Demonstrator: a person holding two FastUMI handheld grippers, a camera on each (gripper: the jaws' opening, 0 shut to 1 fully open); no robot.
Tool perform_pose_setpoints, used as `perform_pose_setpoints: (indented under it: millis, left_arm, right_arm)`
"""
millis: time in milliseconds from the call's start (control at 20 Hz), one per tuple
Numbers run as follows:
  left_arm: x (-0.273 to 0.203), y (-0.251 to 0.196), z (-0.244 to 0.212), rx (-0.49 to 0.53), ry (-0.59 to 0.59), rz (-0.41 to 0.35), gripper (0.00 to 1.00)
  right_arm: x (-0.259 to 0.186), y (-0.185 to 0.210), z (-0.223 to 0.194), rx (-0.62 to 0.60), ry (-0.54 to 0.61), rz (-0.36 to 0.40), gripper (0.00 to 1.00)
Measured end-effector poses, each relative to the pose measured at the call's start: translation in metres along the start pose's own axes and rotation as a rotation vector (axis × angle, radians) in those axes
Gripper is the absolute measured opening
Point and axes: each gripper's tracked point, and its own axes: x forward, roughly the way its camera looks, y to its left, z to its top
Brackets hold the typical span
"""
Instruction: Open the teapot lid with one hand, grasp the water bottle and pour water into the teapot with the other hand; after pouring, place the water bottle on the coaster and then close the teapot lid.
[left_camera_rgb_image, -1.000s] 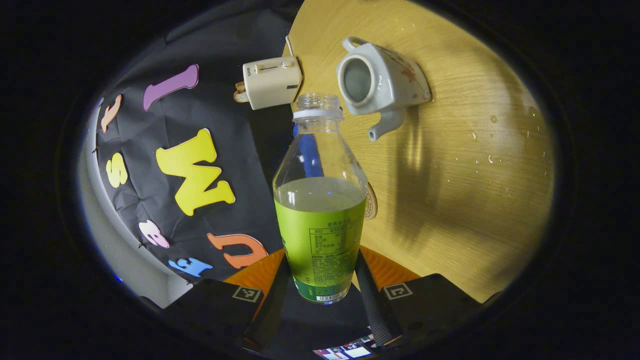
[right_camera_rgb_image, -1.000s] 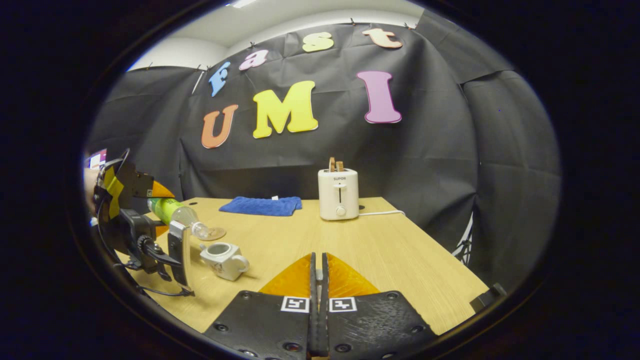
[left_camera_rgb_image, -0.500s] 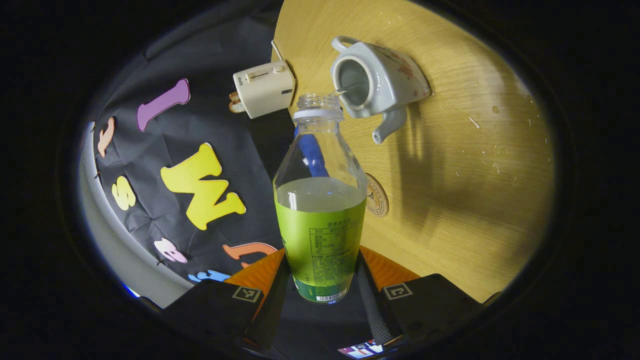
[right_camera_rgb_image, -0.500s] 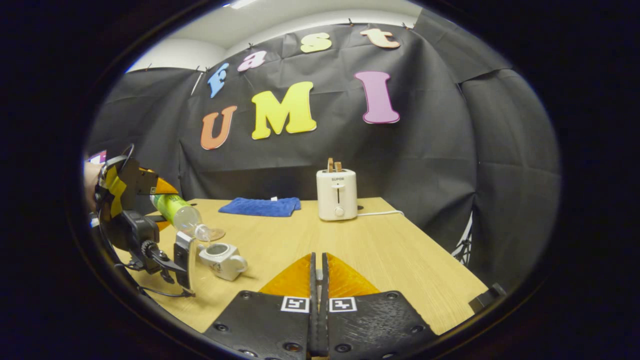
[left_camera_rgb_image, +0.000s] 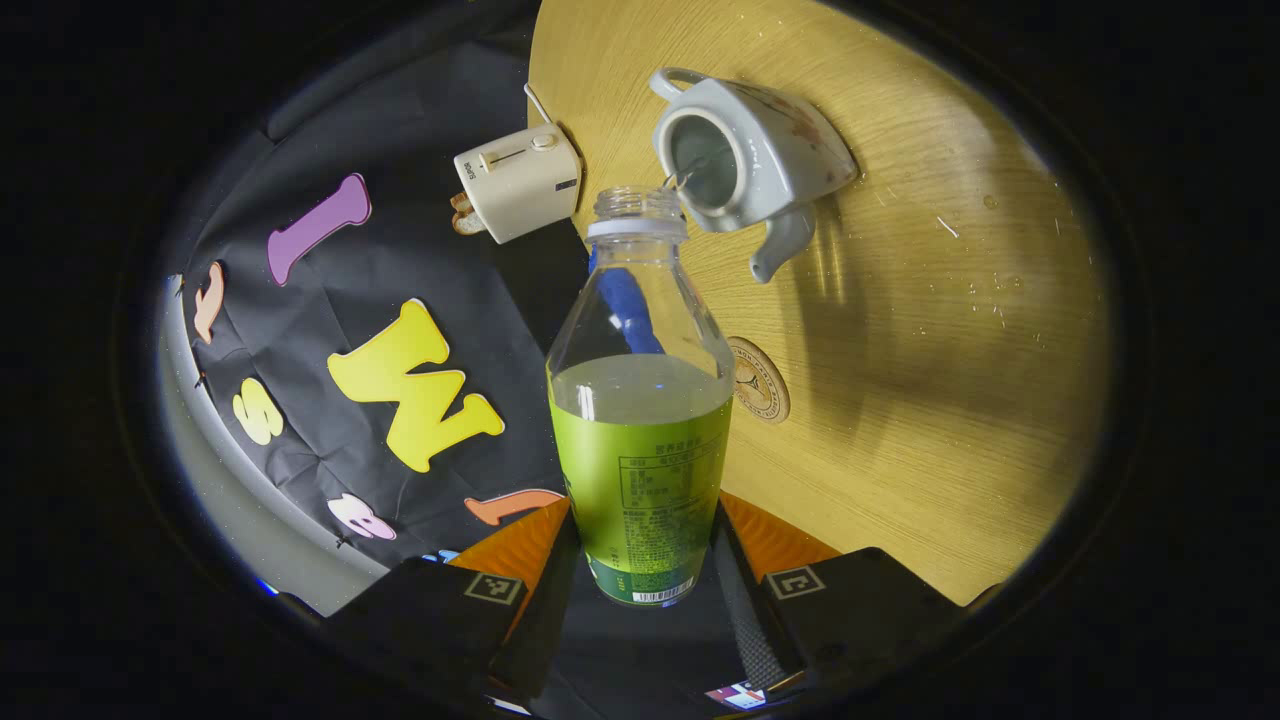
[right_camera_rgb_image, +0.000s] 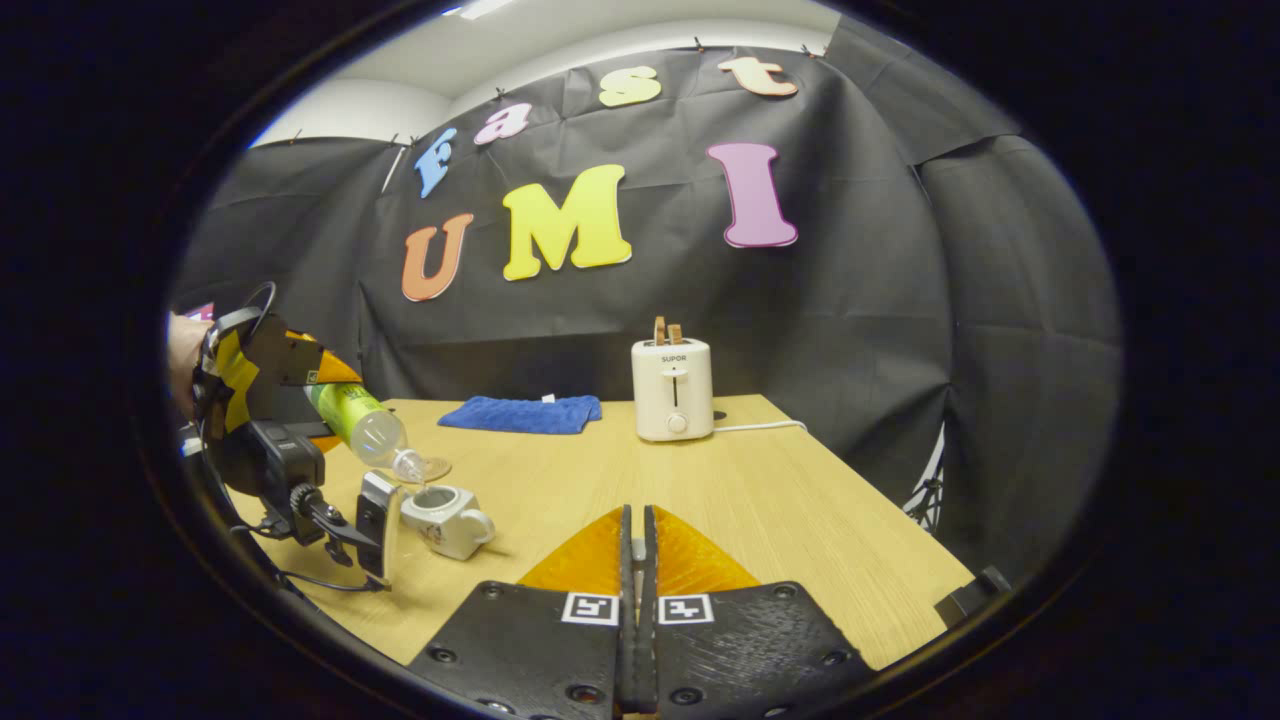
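The left claw (left_camera_rgb_image: 640, 560), clamped on the water bottle (left_camera_rgb_image: 640, 400), had tipped further; a thin stream now reached the open teapot (left_camera_rgb_image: 745, 160). Pouring was underway. The right claw (right_camera_rgb_image: 636, 560) sat clenched, lid unseen.

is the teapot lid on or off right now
Off. The teapot has a bare round opening facing the tipped water bottle, held by the left gripper, and a thin stream runs from the bottle's mouth into it.
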Motion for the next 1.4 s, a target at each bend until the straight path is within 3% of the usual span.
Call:
perform_pose_setpoints:
  millis: [1400]
  left_arm:
    - [-0.011, 0.019, 0.004, 0.139, 0.050, 0.066, 0.73]
  right_arm:
    - [-0.003, -0.006, 0.003, 0.007, -0.018, 0.006, 0.00]
